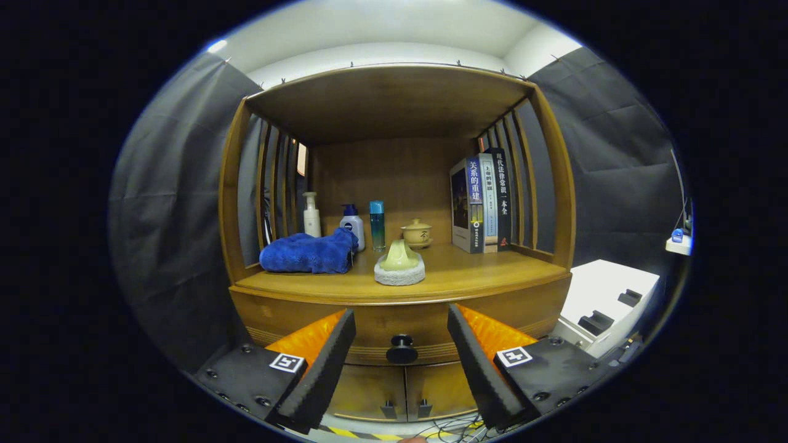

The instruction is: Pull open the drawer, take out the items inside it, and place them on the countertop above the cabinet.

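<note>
Tool [401,344] spread wide w/ drawer knob [401,349] between fingers, untouched; drawer [400,329] shut, just below the surface [480,271].

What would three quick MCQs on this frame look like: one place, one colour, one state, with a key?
1. The round black drawer knob sits:
A. between the gripper fingers, ahead of them
B. beside the books
C. on the white box

2. The folded towel on the wooden countertop is:
A. green
B. blue
C. red

3. The drawer is:
A. pulled out
B. removed
C. closed

Key: 1 A, the knob is centred in the gap of the open gripper; 2 B, the towel is deep blue; 3 C, the drawer front lies flush with the cabinet.
</note>
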The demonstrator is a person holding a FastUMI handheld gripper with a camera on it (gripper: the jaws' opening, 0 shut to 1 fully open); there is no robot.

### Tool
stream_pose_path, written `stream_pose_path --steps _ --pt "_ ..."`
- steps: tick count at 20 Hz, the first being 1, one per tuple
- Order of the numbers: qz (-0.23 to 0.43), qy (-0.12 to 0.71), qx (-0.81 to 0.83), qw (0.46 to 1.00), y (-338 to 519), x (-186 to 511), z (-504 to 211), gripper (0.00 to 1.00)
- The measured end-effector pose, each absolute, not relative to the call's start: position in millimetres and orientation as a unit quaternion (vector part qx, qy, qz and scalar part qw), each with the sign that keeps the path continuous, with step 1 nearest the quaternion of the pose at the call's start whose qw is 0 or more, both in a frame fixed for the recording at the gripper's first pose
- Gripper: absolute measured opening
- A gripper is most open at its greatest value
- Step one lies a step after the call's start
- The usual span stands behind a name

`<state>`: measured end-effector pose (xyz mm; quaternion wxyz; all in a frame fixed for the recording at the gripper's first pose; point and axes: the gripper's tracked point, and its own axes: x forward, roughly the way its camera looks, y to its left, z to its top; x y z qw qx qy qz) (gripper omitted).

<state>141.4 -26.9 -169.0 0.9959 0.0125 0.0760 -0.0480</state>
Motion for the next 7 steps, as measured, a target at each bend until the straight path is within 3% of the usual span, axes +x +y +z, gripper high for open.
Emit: stream_pose_path --steps 7 --pt "-0.023 0.044 0.013 0.999 -18.4 71.3 -84.0 0.98"
